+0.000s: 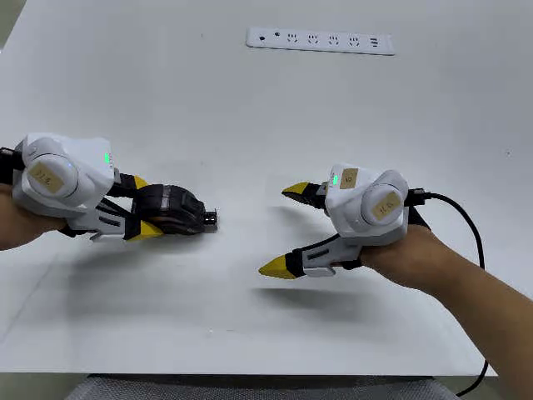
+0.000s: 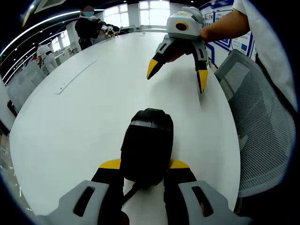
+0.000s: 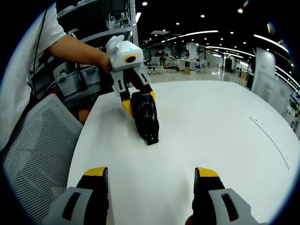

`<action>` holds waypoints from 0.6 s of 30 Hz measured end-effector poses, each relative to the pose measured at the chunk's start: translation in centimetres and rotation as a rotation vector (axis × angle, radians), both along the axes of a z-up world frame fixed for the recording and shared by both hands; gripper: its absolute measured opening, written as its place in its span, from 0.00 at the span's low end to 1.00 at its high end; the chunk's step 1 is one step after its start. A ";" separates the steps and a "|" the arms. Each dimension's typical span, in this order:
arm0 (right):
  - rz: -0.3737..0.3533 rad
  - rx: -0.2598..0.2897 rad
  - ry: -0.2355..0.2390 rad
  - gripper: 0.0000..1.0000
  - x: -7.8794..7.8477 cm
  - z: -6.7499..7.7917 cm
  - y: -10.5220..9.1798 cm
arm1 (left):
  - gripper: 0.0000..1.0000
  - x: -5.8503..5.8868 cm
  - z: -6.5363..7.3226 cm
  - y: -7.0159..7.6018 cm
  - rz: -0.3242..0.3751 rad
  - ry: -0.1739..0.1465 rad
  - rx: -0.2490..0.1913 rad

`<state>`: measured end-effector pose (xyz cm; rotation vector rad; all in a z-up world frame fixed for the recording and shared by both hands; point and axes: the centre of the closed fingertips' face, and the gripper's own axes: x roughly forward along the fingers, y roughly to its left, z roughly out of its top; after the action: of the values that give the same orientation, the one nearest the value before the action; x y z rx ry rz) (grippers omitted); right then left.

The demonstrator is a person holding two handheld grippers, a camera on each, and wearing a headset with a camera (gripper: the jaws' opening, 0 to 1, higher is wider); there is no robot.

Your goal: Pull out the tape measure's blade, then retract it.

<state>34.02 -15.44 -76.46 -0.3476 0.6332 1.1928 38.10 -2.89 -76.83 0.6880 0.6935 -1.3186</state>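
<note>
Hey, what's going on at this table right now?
A person holds a two-jaw gripper in each hand over a white table. The left gripper is shut on a black tape measure that rests on the table, its blade end facing the right gripper. The right gripper is open and empty, a gap away from it. The blade is not pulled out yet.

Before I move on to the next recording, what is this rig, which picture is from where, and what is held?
No robot: a person holds a two-fingered claw in each hand. The wide picture comes from a headset camera; each round one from a camera riding on a claw. The left claw is shut on a black tape measure, blade not yet out. The right claw is open and empty, facing it. A power strip lies on the white table.
</note>
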 end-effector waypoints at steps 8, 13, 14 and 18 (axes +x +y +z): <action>0.035 0.008 -0.010 0.69 0.7 -0.3 1.8 | 0.27 0.0 0.0 0.0 -0.003 0.009 0.001; 0.071 -0.007 -0.032 0.64 1.2 -0.6 2.8 | 0.27 0.0 -0.1 0.0 -0.002 0.013 0.001; 0.075 -0.006 -0.034 0.63 1.3 -0.6 3.1 | 0.27 0.0 -0.1 0.0 -0.001 0.015 0.000; 0.103 0.000 -0.058 0.58 1.8 -0.6 4.0 | 0.27 0.0 0.0 -0.1 -0.002 0.017 0.001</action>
<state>35.78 -11.44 -77.05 -0.4174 0.5707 1.2764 38.13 -2.95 -76.86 0.6788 0.7073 -1.3278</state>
